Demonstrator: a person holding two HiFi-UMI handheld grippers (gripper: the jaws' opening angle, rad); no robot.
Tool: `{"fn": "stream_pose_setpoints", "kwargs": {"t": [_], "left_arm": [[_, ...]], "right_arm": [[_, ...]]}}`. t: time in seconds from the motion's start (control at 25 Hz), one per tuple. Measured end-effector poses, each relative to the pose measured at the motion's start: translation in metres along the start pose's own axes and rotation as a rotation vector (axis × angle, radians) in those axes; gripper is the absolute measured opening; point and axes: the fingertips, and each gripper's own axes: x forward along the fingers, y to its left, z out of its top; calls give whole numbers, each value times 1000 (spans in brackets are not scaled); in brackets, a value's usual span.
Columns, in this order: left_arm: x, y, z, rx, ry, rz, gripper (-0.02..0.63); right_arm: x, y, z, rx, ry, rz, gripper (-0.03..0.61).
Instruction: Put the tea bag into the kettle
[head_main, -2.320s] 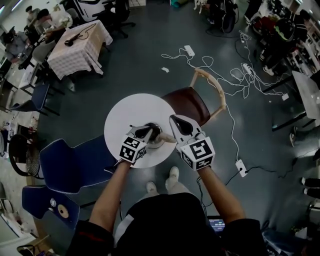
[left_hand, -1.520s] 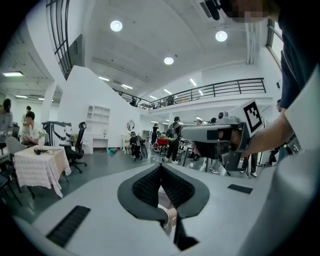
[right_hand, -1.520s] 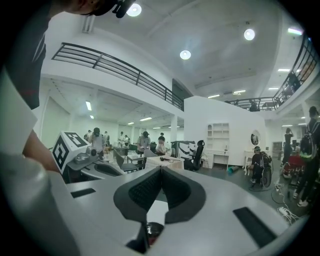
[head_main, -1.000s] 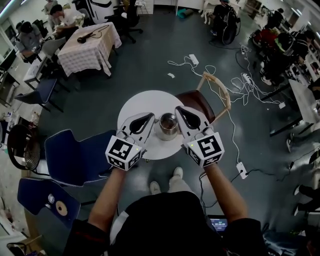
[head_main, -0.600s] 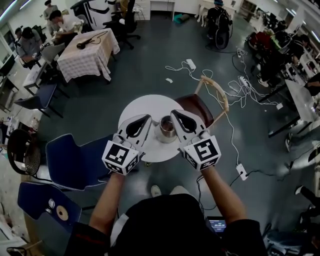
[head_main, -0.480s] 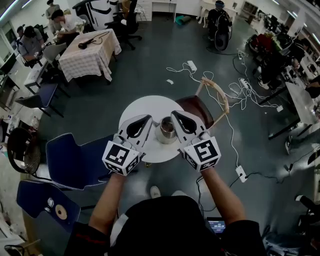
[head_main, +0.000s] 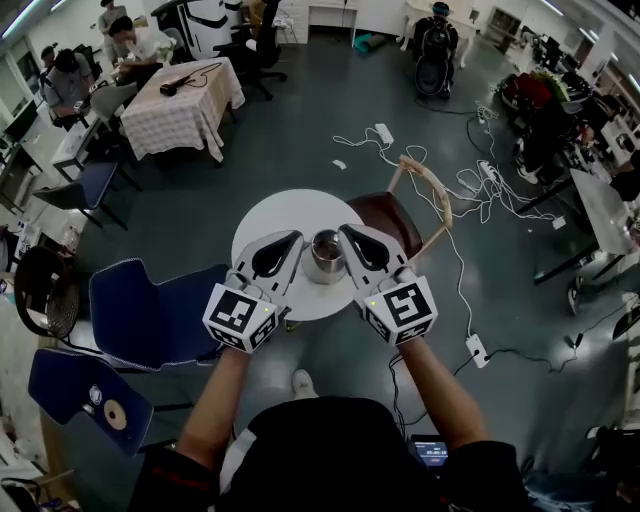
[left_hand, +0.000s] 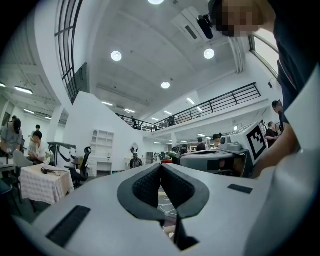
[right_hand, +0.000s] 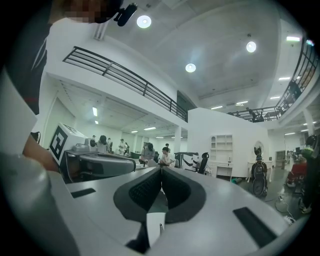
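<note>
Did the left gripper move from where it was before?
Yes. Earlier its tip reached over the shiny metal kettle; now the left gripper sits beside it, on its left, over the round white table.

left hand-held gripper (head_main: 297, 238): held out forward and low, jaws shut tip to tip, nothing between them.
right hand-held gripper (head_main: 344, 232): level with the left one and apart from it, jaws closed at the tips.
right jaw gap: a white slip (right_hand: 155, 227) sits low between the jaws; whether it is pinched is hard to tell.
left forearm (head_main: 222, 400): bare, reaching forward.
right forearm (head_main: 432, 385): bare, reaching forward, angled slightly inward.
</note>
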Motion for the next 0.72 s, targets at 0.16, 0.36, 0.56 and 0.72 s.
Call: {"fn": "stream_pose_setpoints", "kwargs": {"t": [0.16,0.36,0.56,0.72], "left_arm": [[0,-24,4,-8,4,7,15],[-8,-56,7,0,8,25,15],[-17,-84,12,13,2,43,15],[-19,-118,21,37,1,47,15]], "right_arm": [[-22,-2,5,3,-7,11,18],[-52,0,12,-1,-22,30,18],[-84,5,18,-4,-36,42,18],[-114,3,26,-2,-53,48,18]]}}
